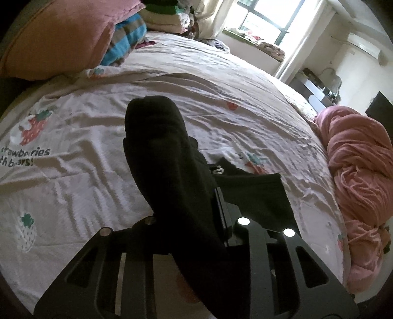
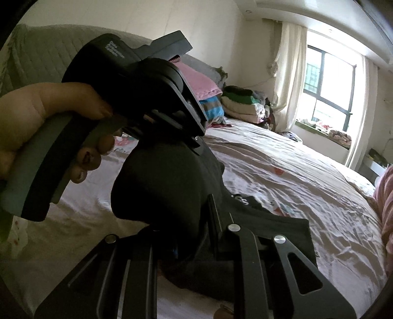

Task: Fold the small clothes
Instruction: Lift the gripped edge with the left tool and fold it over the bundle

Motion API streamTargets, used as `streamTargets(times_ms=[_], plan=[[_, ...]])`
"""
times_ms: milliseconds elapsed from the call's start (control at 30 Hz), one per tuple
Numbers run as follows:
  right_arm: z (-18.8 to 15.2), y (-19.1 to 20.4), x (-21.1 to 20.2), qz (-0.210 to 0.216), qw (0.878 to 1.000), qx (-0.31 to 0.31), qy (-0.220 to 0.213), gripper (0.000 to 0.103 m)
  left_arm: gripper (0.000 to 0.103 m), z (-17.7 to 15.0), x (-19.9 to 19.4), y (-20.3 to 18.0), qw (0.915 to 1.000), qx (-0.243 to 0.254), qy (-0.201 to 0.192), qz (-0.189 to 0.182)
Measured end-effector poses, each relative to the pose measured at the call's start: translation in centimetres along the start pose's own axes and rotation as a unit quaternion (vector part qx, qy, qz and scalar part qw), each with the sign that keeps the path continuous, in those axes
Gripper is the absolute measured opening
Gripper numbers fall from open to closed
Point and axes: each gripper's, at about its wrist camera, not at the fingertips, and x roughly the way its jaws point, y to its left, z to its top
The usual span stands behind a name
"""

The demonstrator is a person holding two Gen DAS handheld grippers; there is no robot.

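Left wrist: rumpled strawberry-print bedsheet (image 1: pixel 98 152), bright window (image 1: pixel 265 22)

Bright curtained window (image 2: pixel 329 88) beyond bed (image 1: pixel 172 81)

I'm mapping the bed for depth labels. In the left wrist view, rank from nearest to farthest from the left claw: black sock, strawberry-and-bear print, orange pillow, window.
1. Black sock: held in the left claw, rising from it.
2. Strawberry-and-bear print: on the sheet, left of the sock.
3. Orange pillow: at the bed's far left end.
4. Window: on the back wall, upper right.
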Motion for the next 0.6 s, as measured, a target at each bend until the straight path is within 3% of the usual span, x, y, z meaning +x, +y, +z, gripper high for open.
streamTargets(times_ms=[600], plan=[[-1.1, -5.3, -2.3, -0.006, 0.997, 0.083, 0.004, 0.017, 0.019, 0.3, 1.6, -6.4, 0.9992, 0.039, 0.010, -0.003]])
